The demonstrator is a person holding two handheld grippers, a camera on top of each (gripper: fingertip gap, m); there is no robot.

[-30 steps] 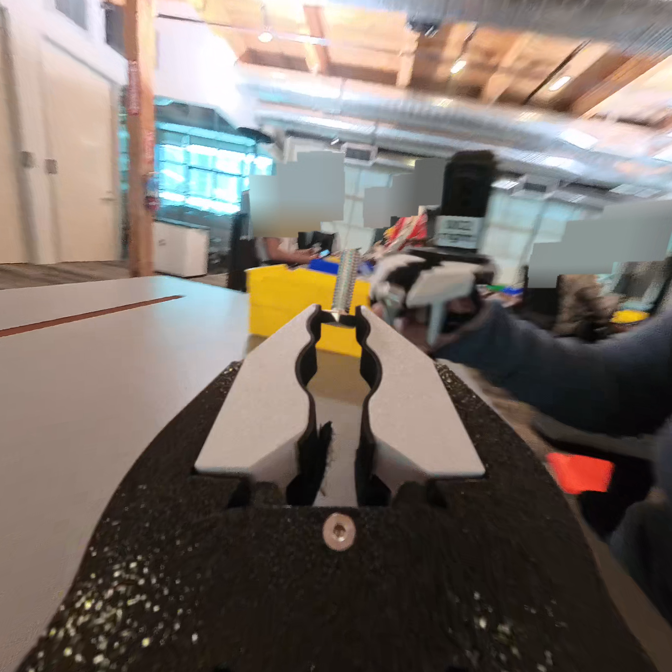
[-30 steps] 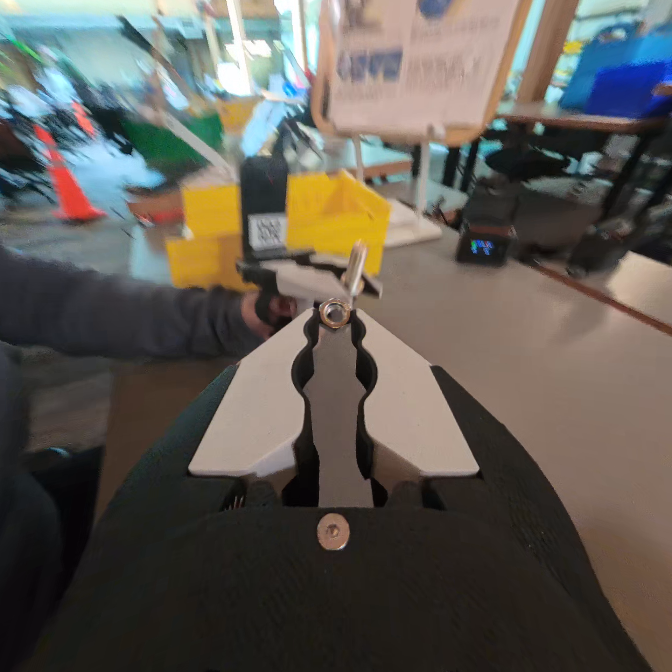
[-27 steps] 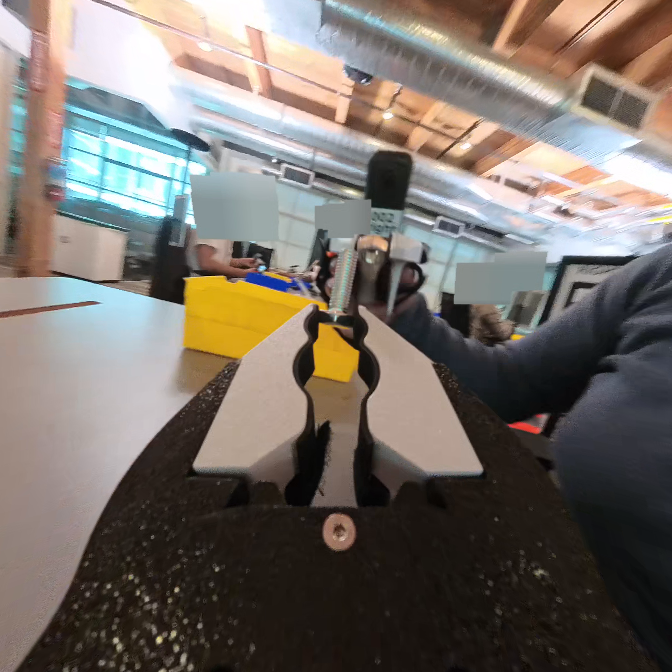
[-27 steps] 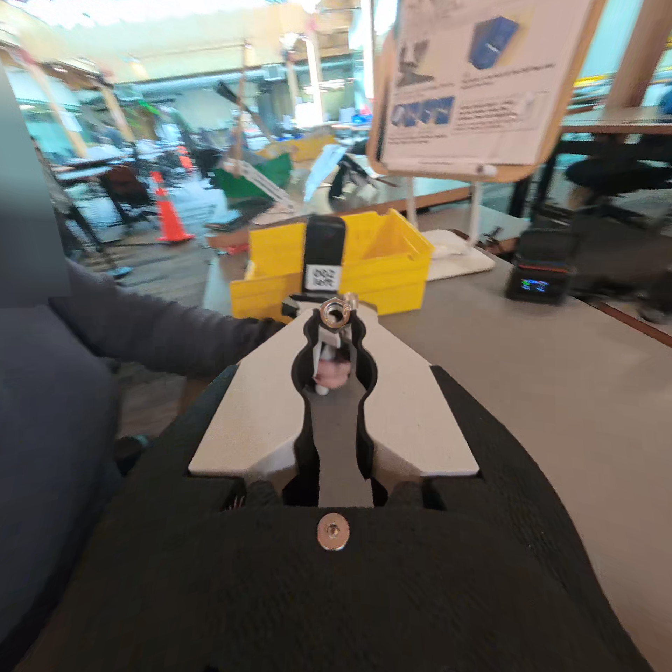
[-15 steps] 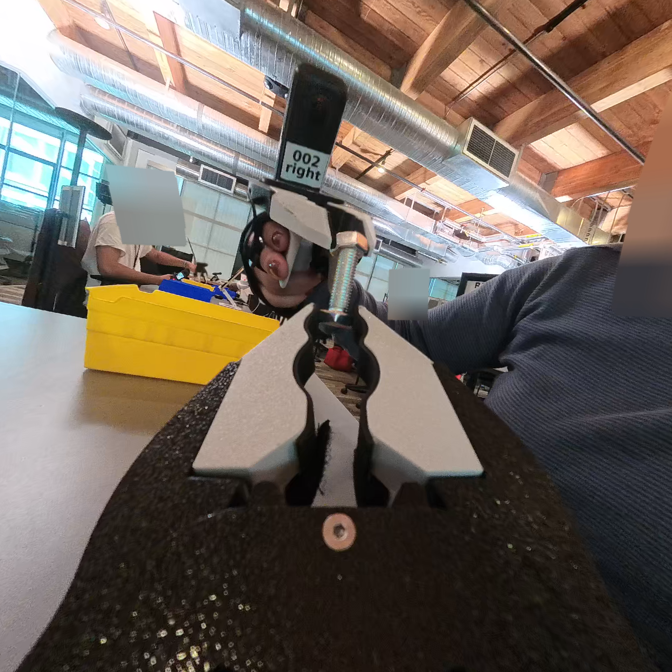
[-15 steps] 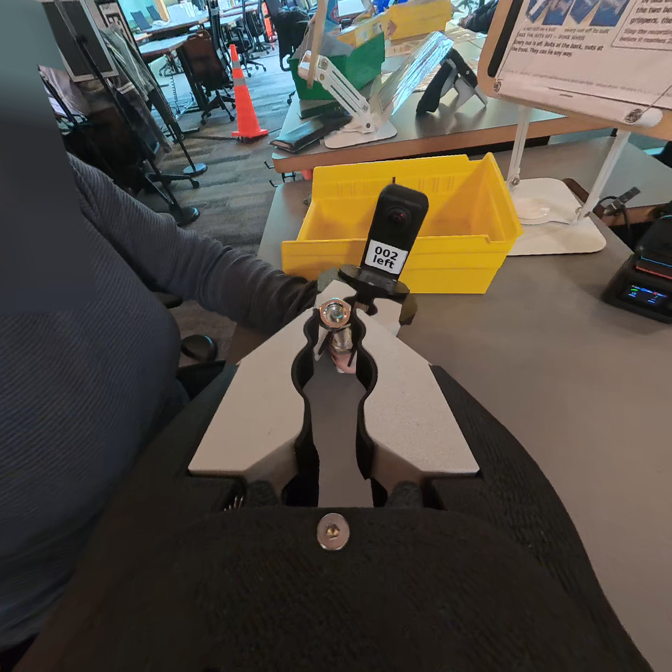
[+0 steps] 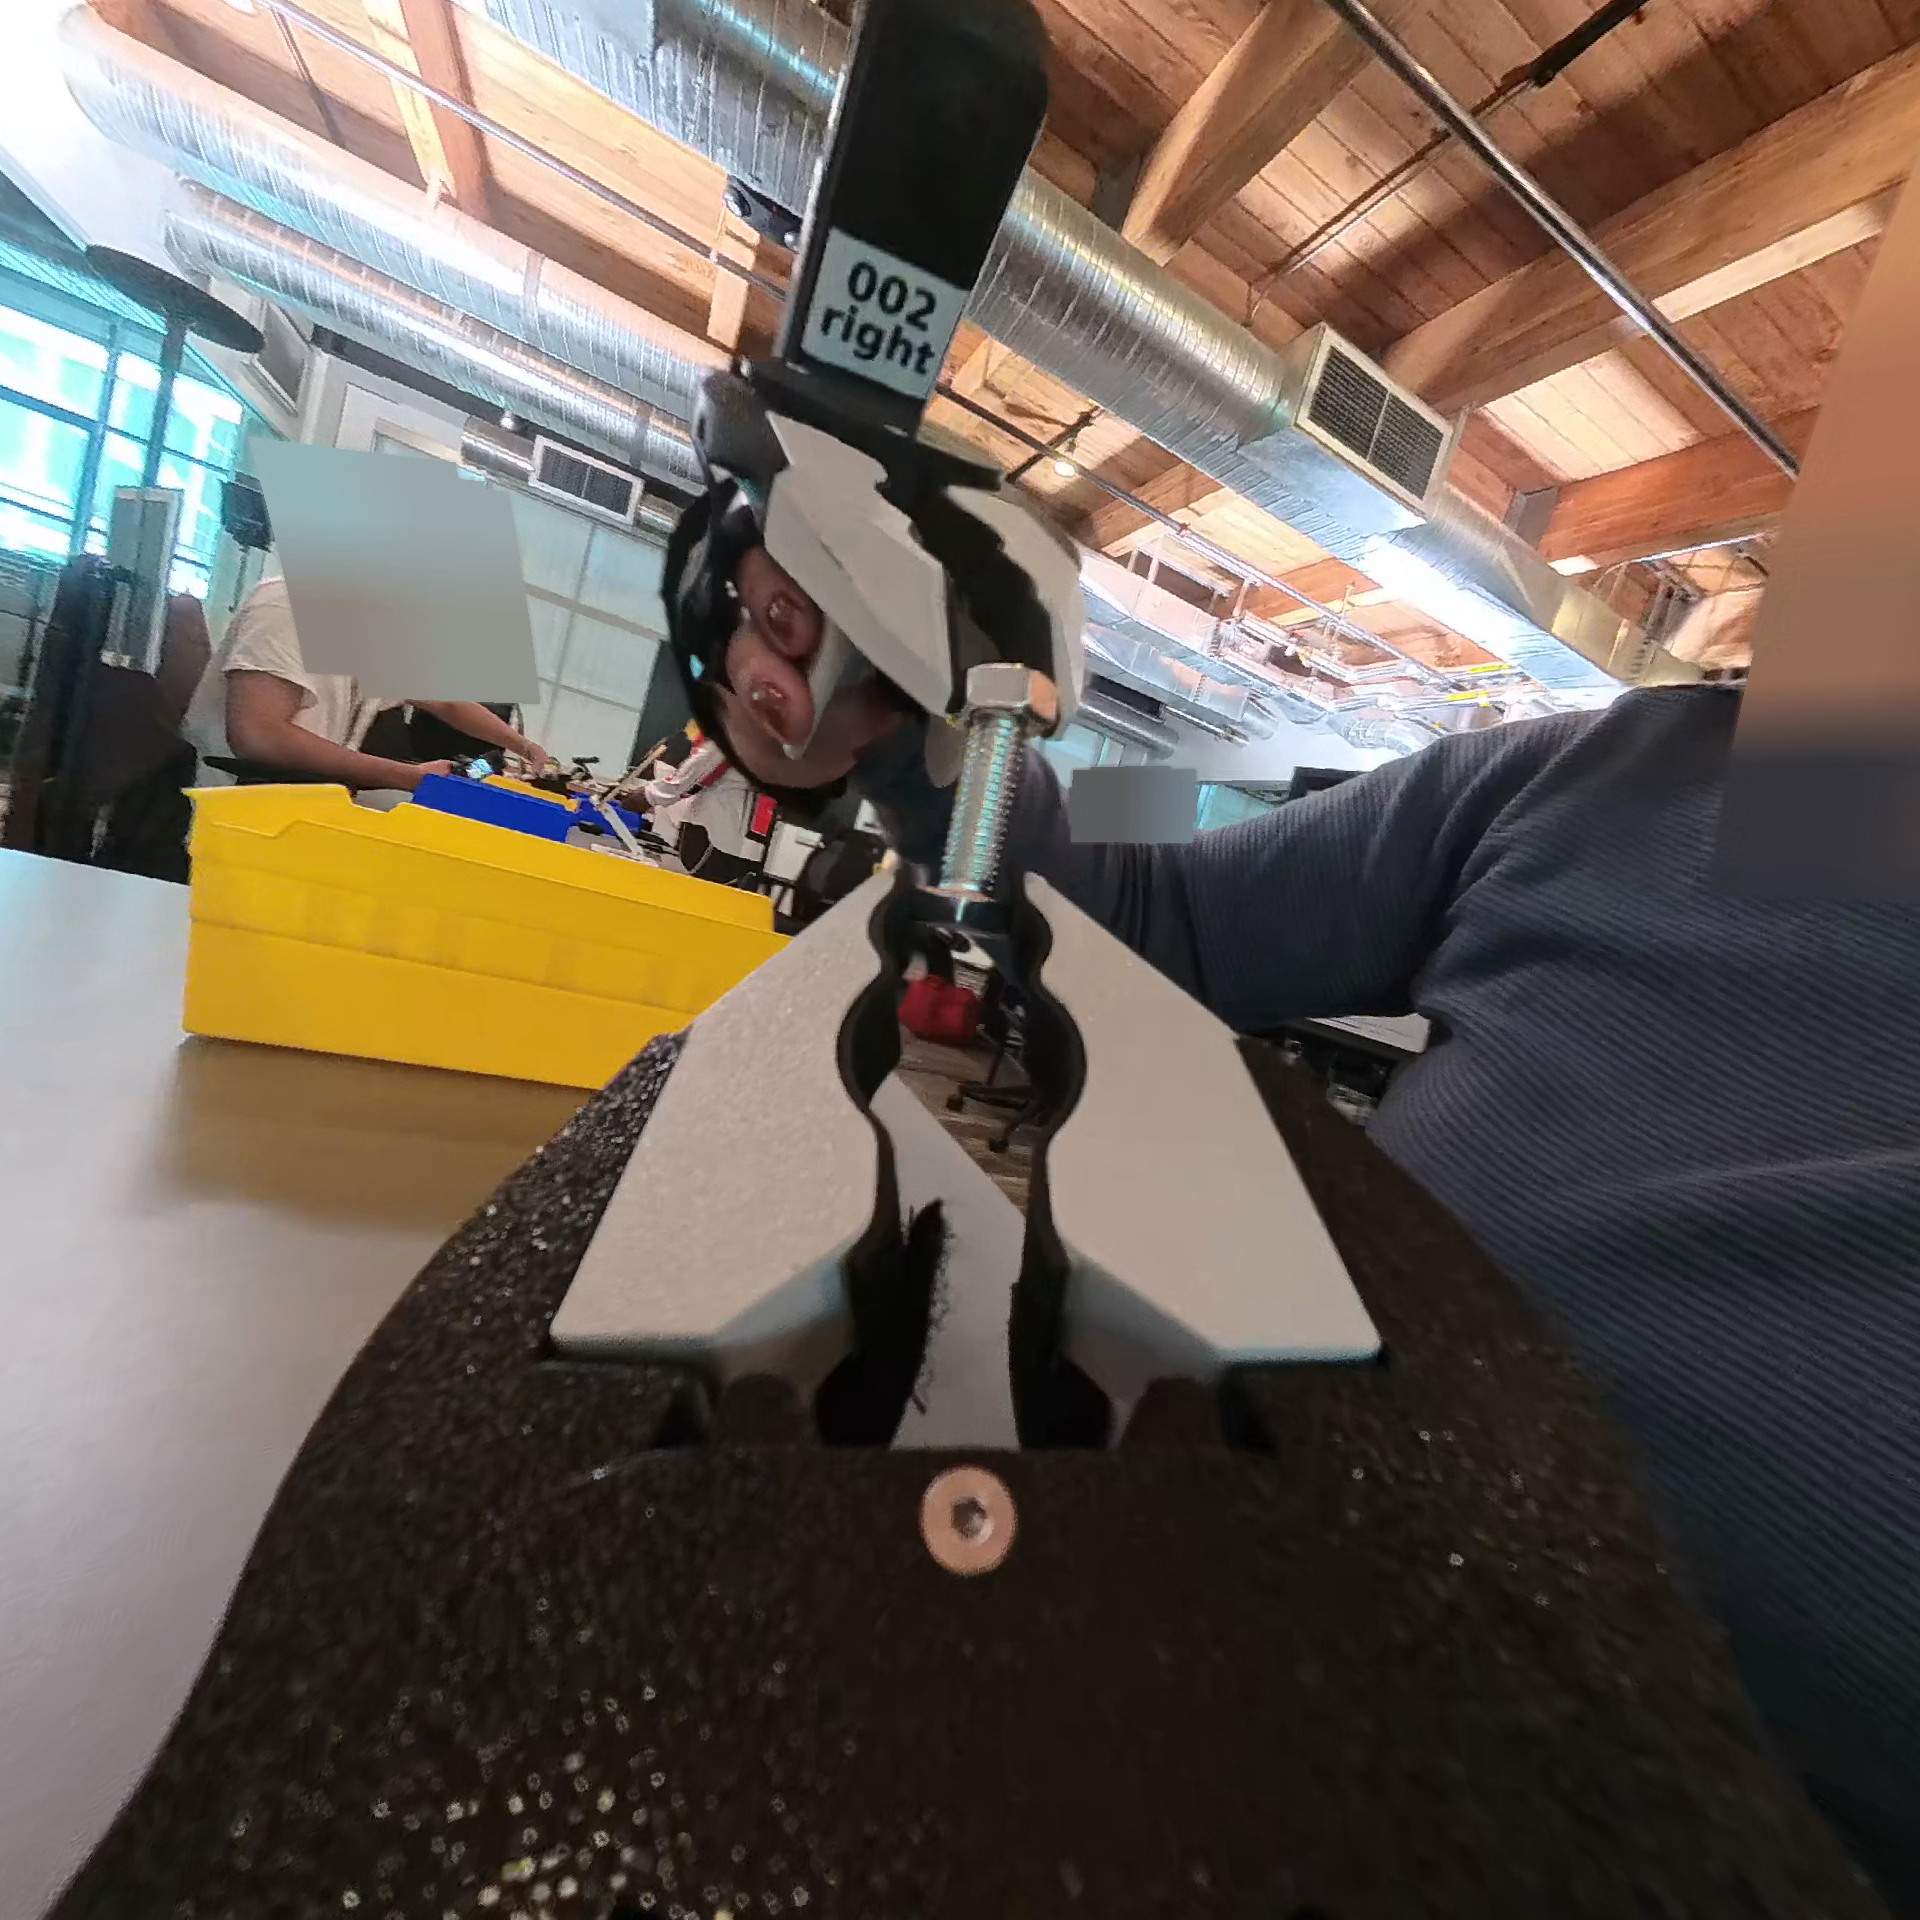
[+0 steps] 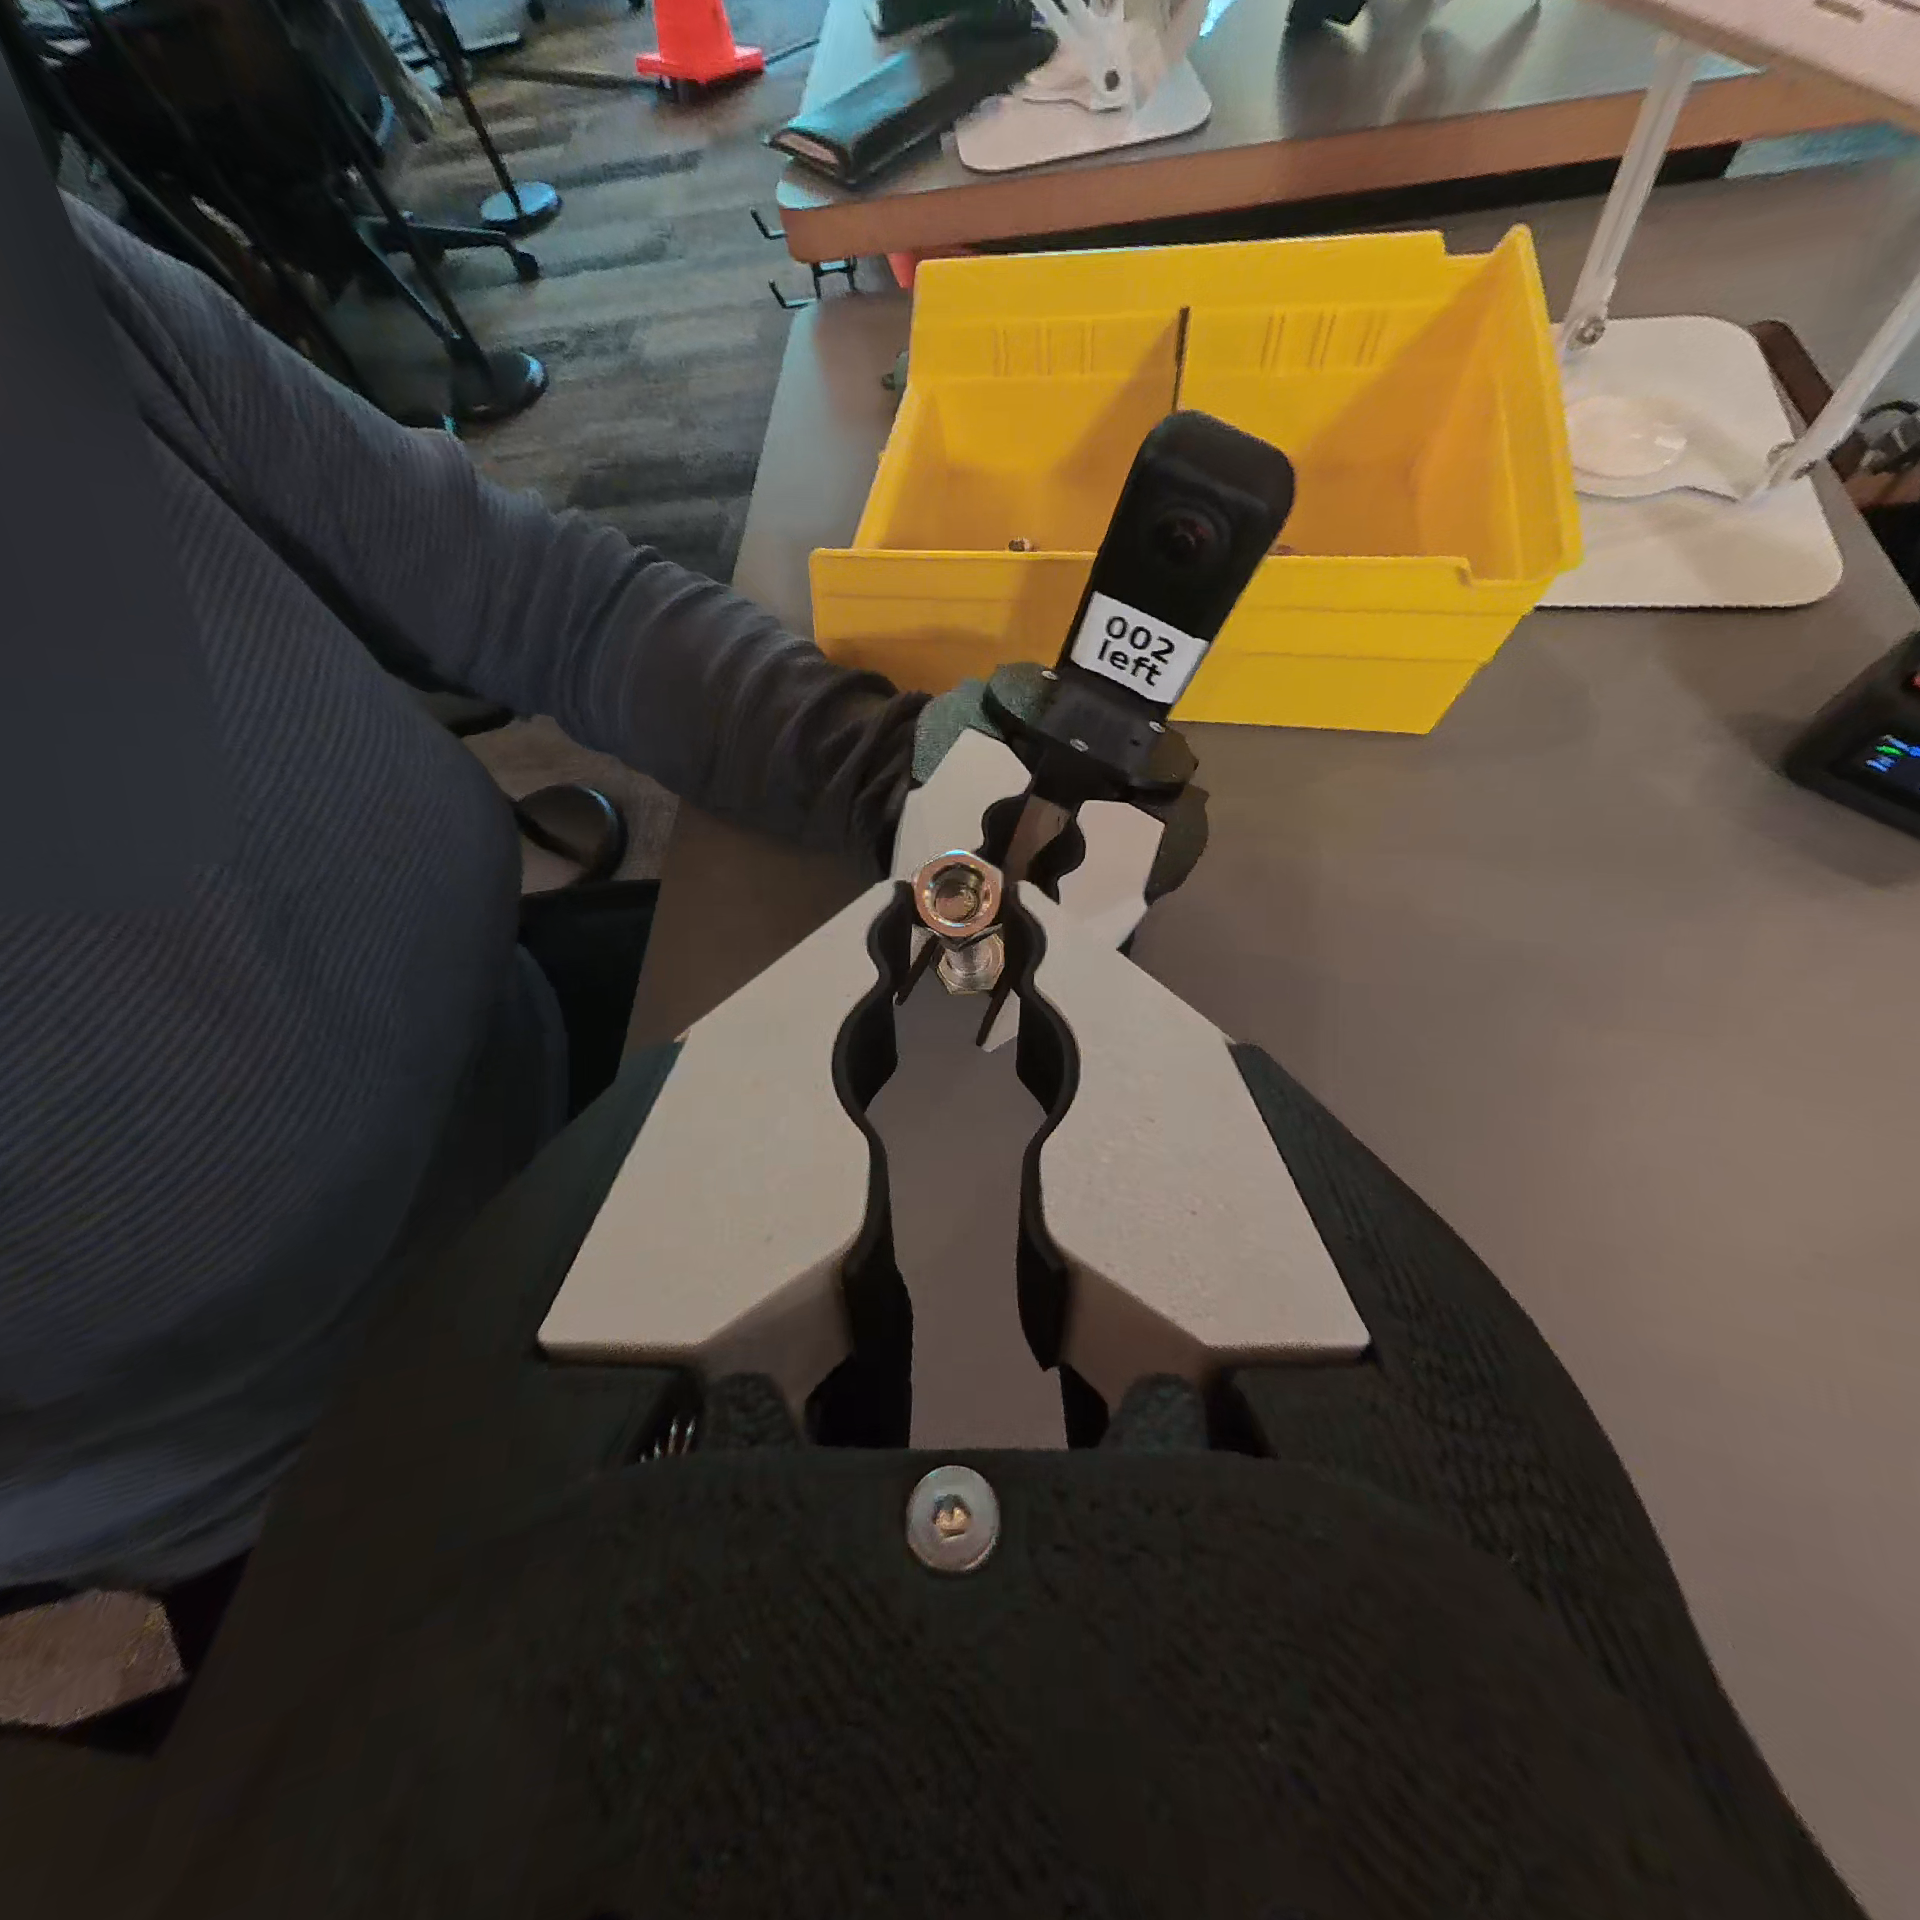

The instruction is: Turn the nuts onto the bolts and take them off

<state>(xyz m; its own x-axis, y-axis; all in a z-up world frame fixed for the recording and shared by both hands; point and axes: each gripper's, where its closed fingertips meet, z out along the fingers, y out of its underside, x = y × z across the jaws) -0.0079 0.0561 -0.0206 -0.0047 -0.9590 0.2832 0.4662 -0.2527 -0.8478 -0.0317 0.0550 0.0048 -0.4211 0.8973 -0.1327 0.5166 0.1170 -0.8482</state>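
Two grips to manage, one turning against one fixed. With the left gripper [image 7: 961, 906] clenched on the head end of the bolt [image 7: 982, 800], hold the shank upright and dead still above the near edge of the tabletop [image 8: 1455, 1039], on the near side of the yellow bin [image 8: 1143, 644]. With the right gripper [image 8: 956, 914] pinched on opposite flats of the nut [image 8: 956, 899], sitting at the very top of the thread, line up the bore squarely with the shank before turning. Seen from above, looks close to coaxial. Rotate from the wrist in short arcs, easing pressure only to re-grip, never pushing sideways. Go gently on the first turns to avoid cross-threading; stop and back off at any binding. Cannot tell from either view whether engaged by a thread or merely resting on the tip.

Bright plated steel for both parts: hard, smooth, probably slippery, with glare on the hex faces. Fine helical thread along the whole visible shank, likely quick to jam if tilted. Small six-sided nut, offering little purchase, so likely to twist out of a loose pinch. Pale, matt, wedge-shaped fingers with dark scalloped pads inside, seemingly soft and grippy. Rigid moulded plastic for the bin, glossy, split by a partition into two compartments. Smooth grey surface on the tabletop, faintly reflective.
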